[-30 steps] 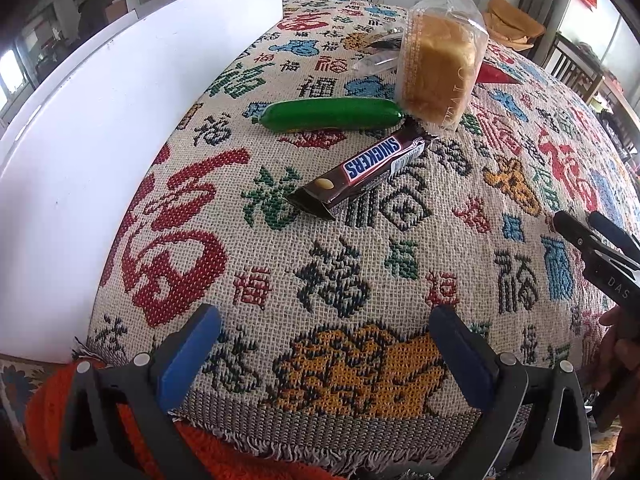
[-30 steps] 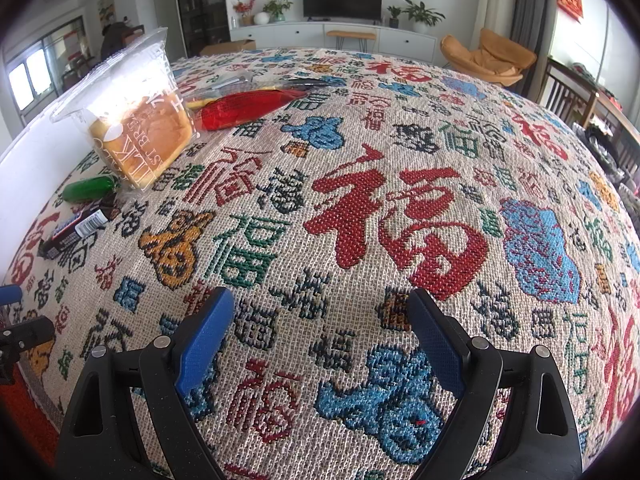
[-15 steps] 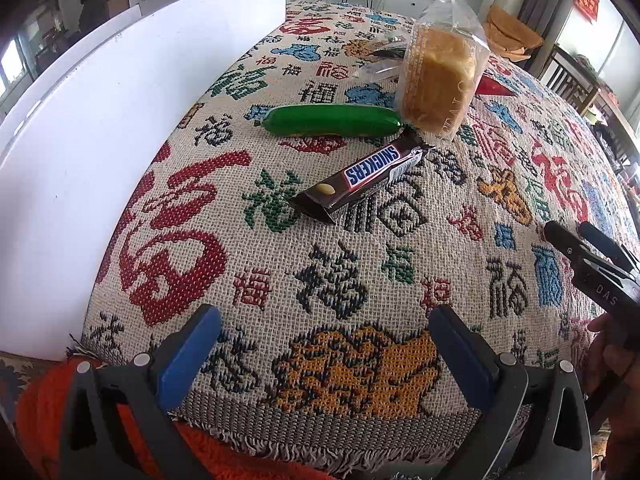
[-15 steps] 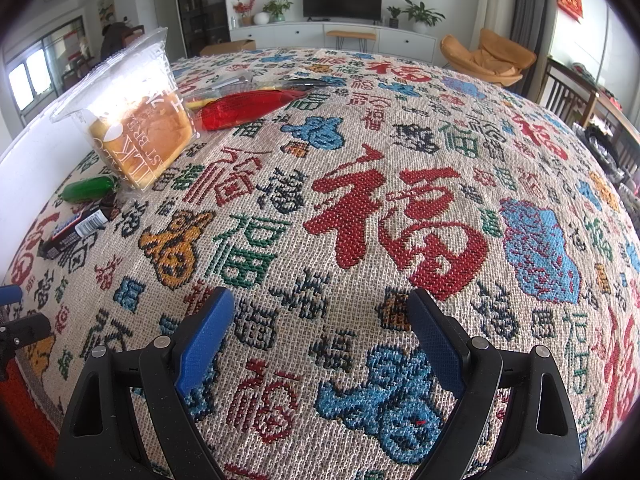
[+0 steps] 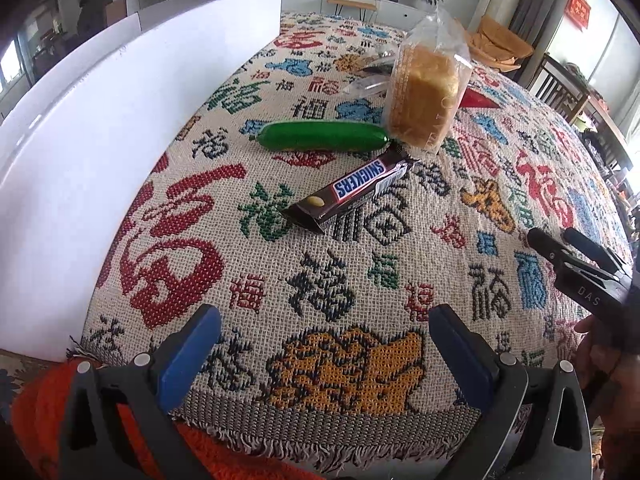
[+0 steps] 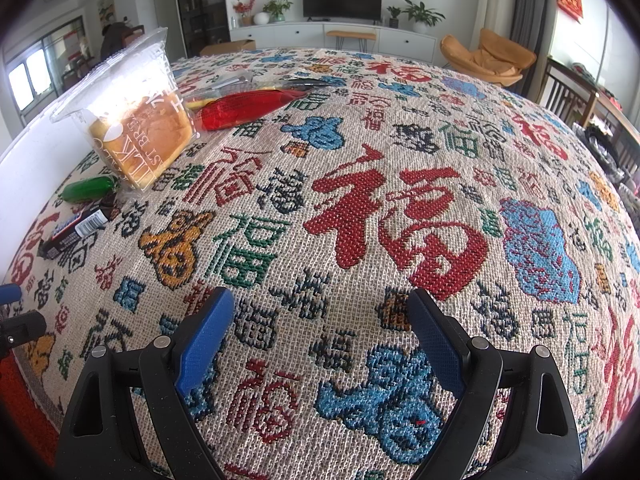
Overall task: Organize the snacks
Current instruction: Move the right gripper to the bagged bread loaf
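Observation:
A Snickers bar [image 5: 352, 190] lies on the patterned cloth, ahead of my left gripper [image 5: 326, 328], which is open and empty at the table's near edge. Behind the bar lie a green wrapped sausage [image 5: 322, 136] and a bagged piece of bread [image 5: 426, 92] standing upright. A red packet [image 6: 244, 108] rests behind the bread [image 6: 136, 120], with clear wrappers beside it. My right gripper [image 6: 322, 312] is open over bare cloth, far right of the snacks; the Snickers bar [image 6: 74, 232] and sausage [image 6: 88, 189] sit at its far left. The right gripper [image 5: 560, 240] shows at the left view's right edge.
A white board [image 5: 100, 120] stands upright along the table's left side. The woven tablecloth [image 6: 400, 216] covers the whole table, with a fringed near edge [image 5: 320, 436]. An orange-red fabric [image 5: 40, 412] lies below it. Chairs and a TV cabinet stand beyond the table.
The left gripper has crept slightly forward and tilted, so the snacks sit a little lower in its view. The right gripper has not moved.

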Available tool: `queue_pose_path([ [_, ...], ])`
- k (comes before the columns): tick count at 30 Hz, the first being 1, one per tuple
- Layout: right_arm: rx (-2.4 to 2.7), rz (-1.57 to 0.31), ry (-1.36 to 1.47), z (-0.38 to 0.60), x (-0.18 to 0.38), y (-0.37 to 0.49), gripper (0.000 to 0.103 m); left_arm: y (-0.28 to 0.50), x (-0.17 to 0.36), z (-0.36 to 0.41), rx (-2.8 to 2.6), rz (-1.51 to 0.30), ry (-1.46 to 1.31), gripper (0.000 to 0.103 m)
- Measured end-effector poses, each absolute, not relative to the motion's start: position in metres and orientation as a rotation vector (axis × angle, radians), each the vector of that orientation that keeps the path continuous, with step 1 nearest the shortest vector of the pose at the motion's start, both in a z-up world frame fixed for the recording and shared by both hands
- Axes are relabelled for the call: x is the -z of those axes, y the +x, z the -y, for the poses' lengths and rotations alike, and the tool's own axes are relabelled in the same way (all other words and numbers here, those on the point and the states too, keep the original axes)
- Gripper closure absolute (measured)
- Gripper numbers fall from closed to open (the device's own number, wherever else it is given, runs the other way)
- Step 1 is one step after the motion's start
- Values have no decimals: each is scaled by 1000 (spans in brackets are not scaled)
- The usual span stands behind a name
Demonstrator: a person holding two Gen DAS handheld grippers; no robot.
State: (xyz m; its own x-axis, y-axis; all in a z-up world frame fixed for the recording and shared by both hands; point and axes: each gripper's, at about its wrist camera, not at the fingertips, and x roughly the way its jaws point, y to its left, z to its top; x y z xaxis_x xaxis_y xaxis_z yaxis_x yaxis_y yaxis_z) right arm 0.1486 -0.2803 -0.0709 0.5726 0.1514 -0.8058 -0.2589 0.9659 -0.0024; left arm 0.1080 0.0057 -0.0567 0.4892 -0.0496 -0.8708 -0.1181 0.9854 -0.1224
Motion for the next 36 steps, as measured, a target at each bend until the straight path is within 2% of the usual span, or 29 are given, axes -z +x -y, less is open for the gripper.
queue_pose_path([
  [2,-241,-937,-129,280,71,149,12,100,48,-5,-36,-1025,-164,0],
  [4,-228,-1023,-138,275,65,162,14,93,44,-6,-35,-1012,-152,0],
  [6,-241,-1073,-40,269,44,180,14,90,43,-7,-38,-1004,-155,0],
  [9,-381,-1051,132,239,-6,207,14,91,43,-11,-41,-997,-176,0],
  [14,-542,-994,81,141,-60,240,14,85,37,-13,-48,-950,-183,0],
  [21,-487,-1037,-207,56,-37,258,14,85,38,-19,-47,-946,-214,0],
  [31,-373,-1024,-370,68,-9,250,14,87,40,-18,-34,-955,-220,0],
  [36,-335,-1075,-336,97,7,254,16,87,42,-17,-32,-959,-221,0],
])
